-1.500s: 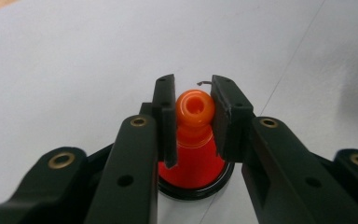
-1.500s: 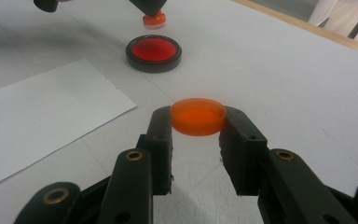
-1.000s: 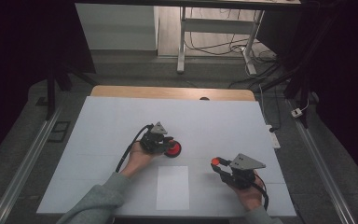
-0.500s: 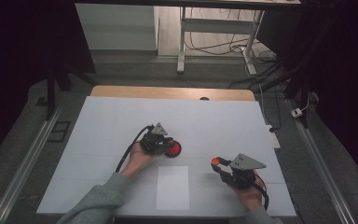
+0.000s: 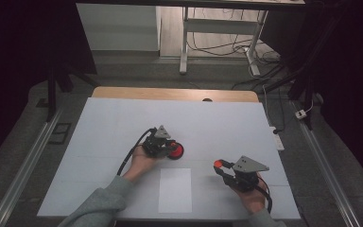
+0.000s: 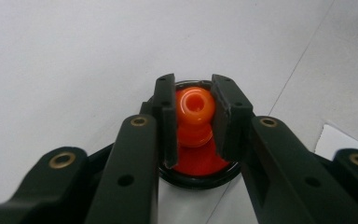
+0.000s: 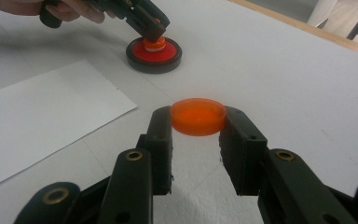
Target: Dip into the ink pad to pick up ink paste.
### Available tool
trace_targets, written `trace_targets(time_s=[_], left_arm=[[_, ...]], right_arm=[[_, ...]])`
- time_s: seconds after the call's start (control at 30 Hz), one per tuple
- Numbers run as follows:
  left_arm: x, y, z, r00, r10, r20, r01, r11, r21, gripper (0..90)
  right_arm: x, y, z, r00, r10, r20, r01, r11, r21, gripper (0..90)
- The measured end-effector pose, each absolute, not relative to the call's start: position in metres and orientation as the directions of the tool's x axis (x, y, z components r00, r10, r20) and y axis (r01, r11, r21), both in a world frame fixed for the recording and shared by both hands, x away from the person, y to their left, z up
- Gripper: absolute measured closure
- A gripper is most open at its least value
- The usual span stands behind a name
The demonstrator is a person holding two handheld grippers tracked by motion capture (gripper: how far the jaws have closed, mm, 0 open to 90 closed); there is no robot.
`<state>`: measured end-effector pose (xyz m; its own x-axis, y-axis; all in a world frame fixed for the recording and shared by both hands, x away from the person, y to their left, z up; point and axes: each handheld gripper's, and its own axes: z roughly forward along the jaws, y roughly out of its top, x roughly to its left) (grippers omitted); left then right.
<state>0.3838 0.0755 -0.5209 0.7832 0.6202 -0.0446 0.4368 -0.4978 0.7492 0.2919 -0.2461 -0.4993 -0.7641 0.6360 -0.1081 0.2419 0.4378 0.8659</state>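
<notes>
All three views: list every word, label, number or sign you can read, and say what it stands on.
None can be read. The white paper sheet is blank. The orange round cap in the right gripper and the orange knobbed stamp on the red and black round pad in the left gripper bear no print. Both pairs of black jaws are unmarked.

Left gripper (image 6: 195, 119): jaws clamping the orange knob (image 6: 195, 105)
Knob: rising from a black-rimmed red disc (image 6: 200, 170)
</notes>
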Motion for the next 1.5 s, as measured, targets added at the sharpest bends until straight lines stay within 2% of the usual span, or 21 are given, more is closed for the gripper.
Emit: trace_targets(time_s=[1.5], left_arm=[[0.3831, 0.0772, -0.5234, 0.788, 0.614, -0.048, 0.424, -0.484, 0.766, 72.3]], right_arm=[[0.2922, -0.2473, -0.4970, -0.763, 0.637, -0.112, 0.235, 0.434, 0.870, 64.4]])
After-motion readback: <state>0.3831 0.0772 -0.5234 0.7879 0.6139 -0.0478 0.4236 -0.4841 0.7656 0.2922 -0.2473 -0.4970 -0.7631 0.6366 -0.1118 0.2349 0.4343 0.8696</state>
